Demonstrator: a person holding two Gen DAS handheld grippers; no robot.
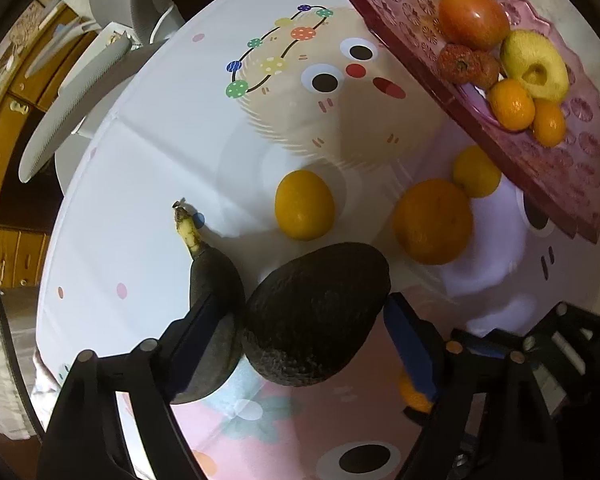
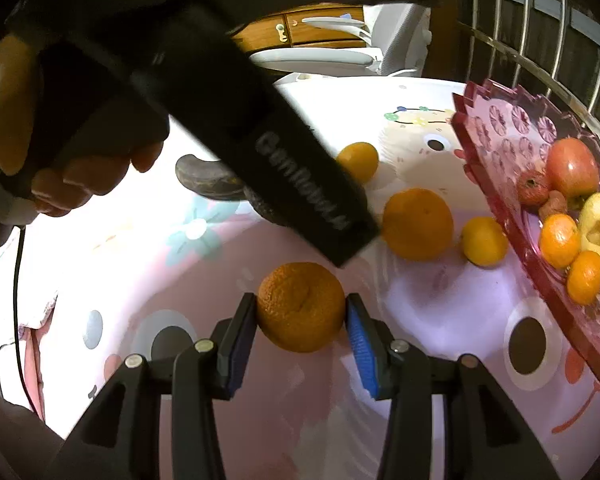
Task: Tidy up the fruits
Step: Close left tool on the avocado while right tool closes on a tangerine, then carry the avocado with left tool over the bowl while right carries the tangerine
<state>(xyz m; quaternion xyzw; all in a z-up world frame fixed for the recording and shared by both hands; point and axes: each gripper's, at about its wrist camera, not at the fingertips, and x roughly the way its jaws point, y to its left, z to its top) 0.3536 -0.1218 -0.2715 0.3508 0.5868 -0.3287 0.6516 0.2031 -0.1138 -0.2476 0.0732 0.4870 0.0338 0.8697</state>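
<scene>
My left gripper (image 1: pixel 312 320) is shut on a dark avocado (image 1: pixel 316 312), its pads on both sides of it. A blackened banana (image 1: pixel 214 284) lies just left of the avocado. Three orange fruits lie beyond on the table: one (image 1: pixel 305 205), a larger one (image 1: pixel 432 222) and a small one (image 1: pixel 476 172). My right gripper (image 2: pixel 300 320) is shut on a wrinkled mandarin (image 2: pixel 301 306) on the cloth. A pink fruit tray (image 1: pixel 480 92), also in the right wrist view (image 2: pixel 496 140), holds a tomato (image 1: pixel 474 14), an apple (image 1: pixel 536 66), mandarins and small red fruits.
The table has a cartoon-print cloth (image 1: pixel 160 160). The left gripper's body (image 2: pixel 260 136) and the hand holding it cross the right wrist view, hiding part of the avocado. A white fan (image 1: pixel 72 96) stands past the table's far-left edge. Wooden drawers stand behind.
</scene>
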